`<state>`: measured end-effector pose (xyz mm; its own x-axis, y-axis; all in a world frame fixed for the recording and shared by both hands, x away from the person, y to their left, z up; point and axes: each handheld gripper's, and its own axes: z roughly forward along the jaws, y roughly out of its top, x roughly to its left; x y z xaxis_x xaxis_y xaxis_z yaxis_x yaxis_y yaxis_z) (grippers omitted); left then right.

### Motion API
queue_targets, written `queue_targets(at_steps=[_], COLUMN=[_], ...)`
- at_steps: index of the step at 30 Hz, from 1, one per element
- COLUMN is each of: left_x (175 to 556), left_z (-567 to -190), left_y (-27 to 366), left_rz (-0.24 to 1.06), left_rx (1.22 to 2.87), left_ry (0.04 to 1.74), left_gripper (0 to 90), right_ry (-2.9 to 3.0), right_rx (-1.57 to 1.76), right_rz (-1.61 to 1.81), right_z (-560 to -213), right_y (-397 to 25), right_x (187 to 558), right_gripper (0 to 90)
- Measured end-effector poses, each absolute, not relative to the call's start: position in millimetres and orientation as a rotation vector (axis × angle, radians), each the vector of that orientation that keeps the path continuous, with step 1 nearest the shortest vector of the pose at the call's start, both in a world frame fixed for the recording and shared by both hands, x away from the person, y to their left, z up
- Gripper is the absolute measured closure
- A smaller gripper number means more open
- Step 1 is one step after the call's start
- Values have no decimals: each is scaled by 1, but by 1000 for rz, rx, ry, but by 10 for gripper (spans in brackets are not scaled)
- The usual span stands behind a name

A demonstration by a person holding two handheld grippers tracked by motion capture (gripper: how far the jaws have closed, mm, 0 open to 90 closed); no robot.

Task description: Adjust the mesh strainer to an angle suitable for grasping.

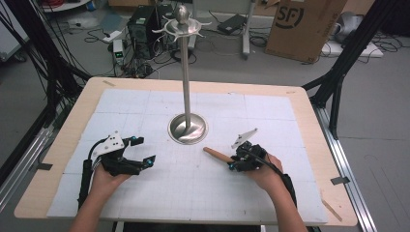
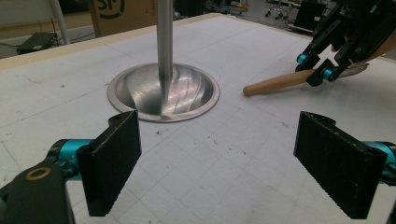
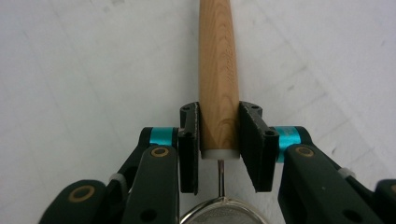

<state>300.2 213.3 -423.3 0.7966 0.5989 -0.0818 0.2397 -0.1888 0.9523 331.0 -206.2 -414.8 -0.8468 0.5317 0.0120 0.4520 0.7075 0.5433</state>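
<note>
Because it was to be lifted: strainer [image 3: 218, 84] lay on the desk [image 1: 159, 193] near the stand [image 1: 186, 72]
Right gripper [image 3: 219, 140]: clamped on its wooden handle by the ferrule; good control
Left gripper [image 2: 217, 163]: jaws spread wide, empty; waiting nearby

A wooden table [image 1: 309, 104] was observed, its top covered almost wholly by a white gridded mat [image 1: 145, 104], with bare wood left as a border on all sides. A polished metal stand [image 1: 187, 126] was set on the mat just beyond centre, its round base flat and its pole upright. A wooden-handled utensil [image 1: 217, 154] was found lying on the mat at about 4 o'clock from the base, near it but apart.
</note>
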Motion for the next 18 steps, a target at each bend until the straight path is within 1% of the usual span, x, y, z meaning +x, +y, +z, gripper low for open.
queue_targets(at_steps=[2, 6, 11, 18], left_x=[300, 300, 300, 300], left_z=[-423, -424, -424, -424], left_y=[213, 212, 213, 212], left_rz=[368, 365, 365, 363], left_rx=[1769, 1771, 1770, 1772], left_ry=[652, 652, 652, 652], left_gripper=[155, 154, 154, 154], right_ry=[2753, 2766, 2808, 2812], right_rx=[785, 780, 783, 831], right_rz=[873, 868, 796, 828], right_z=[-412, -411, -417, -415], right_y=[-207, -206, -203, -204], right_x=[331, 330, 331, 331], right_gripper=[701, 701, 697, 649])
